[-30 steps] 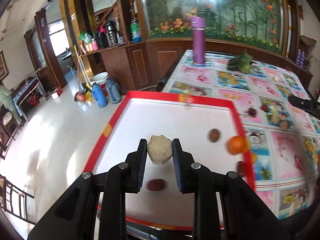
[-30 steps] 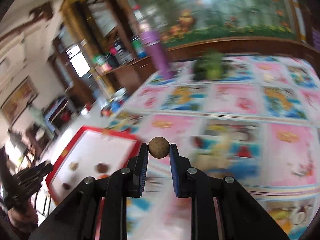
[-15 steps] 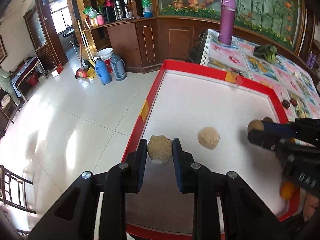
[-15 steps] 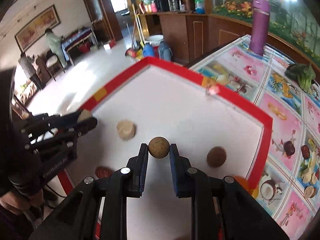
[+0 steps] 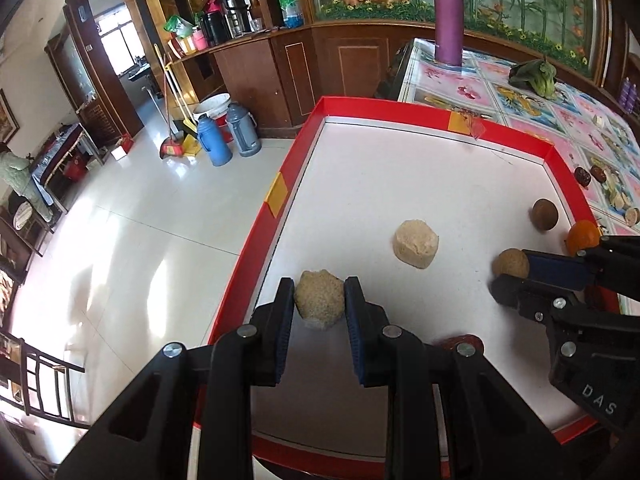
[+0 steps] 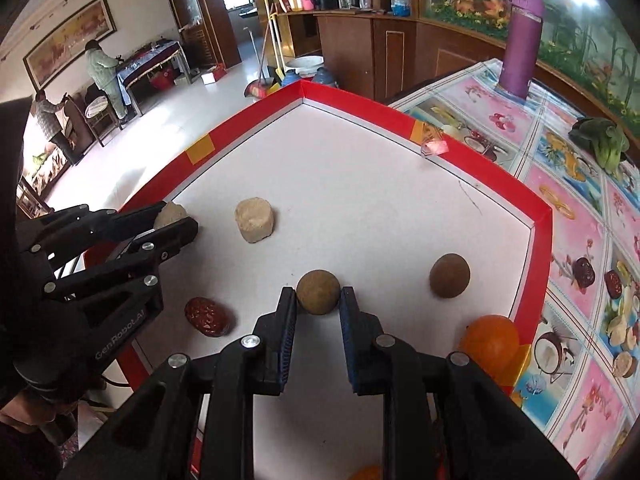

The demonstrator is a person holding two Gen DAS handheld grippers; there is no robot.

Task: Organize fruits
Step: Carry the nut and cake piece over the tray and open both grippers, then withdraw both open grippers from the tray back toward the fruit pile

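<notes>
A rough, pale tan lump (image 5: 319,305) with a crumbly surface sits clamped between the left tongs (image 5: 319,312), just inside the near-left rim of the red-edged tray (image 5: 280,192). The right tongs (image 6: 318,312) grip a smooth brown ball (image 6: 318,291), narrowly parted around it. Ahead of the left tongs lies a second pale lump (image 5: 415,243). An orange (image 6: 489,340) right of the right tongs is partly hidden behind them.

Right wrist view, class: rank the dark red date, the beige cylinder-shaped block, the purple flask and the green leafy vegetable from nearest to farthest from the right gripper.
From the right gripper:
1. Dark red date, in the tray, to its left.
2. Beige cylinder-shaped block, mid-tray, ahead left.
3. Purple flask and green leafy vegetable, beyond the tray on the table: too close to call.
</notes>
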